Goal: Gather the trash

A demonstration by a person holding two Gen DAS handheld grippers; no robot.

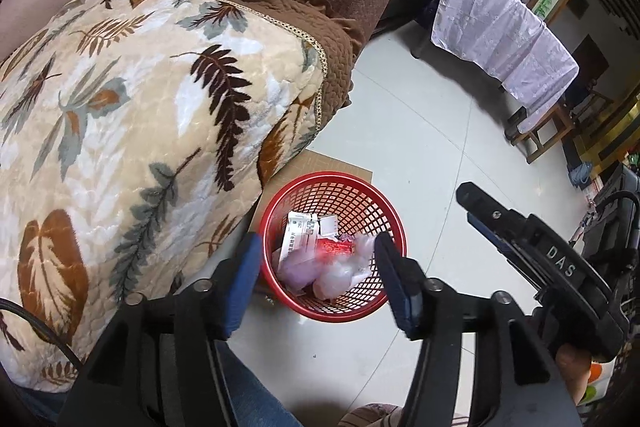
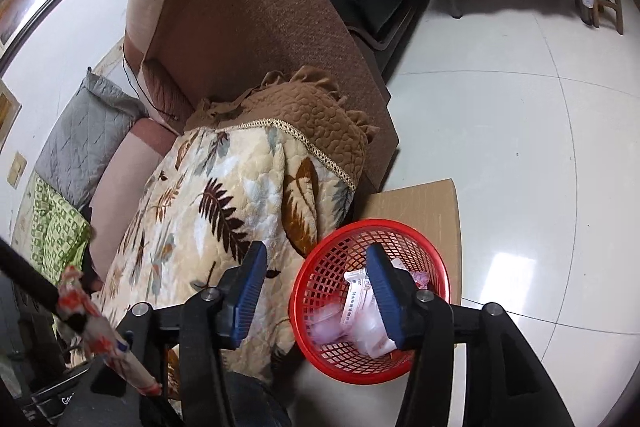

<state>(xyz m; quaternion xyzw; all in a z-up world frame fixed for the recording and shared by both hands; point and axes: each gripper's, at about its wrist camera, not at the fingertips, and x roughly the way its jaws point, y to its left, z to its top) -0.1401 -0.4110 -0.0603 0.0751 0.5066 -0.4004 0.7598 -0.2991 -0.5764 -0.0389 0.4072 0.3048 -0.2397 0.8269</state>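
You're in a home living room: brown sofa [image 2: 256, 11] at twelve o'clock, leaf-print blanket [image 1: 132, 131], cloth-draped table [image 1: 504, 27] at two o'clock.

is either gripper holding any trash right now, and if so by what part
Nothing is held. The left gripper and right gripper are both open and empty above the red basket, where the wrappers already lie.

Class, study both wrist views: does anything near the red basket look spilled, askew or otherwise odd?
Nothing stands out. The red basket stands upright on the floor beside the sofa, and the wrappers and plastic bags lie inside it, none spilled over the rim. Both claws, left and right, are open and empty above it.
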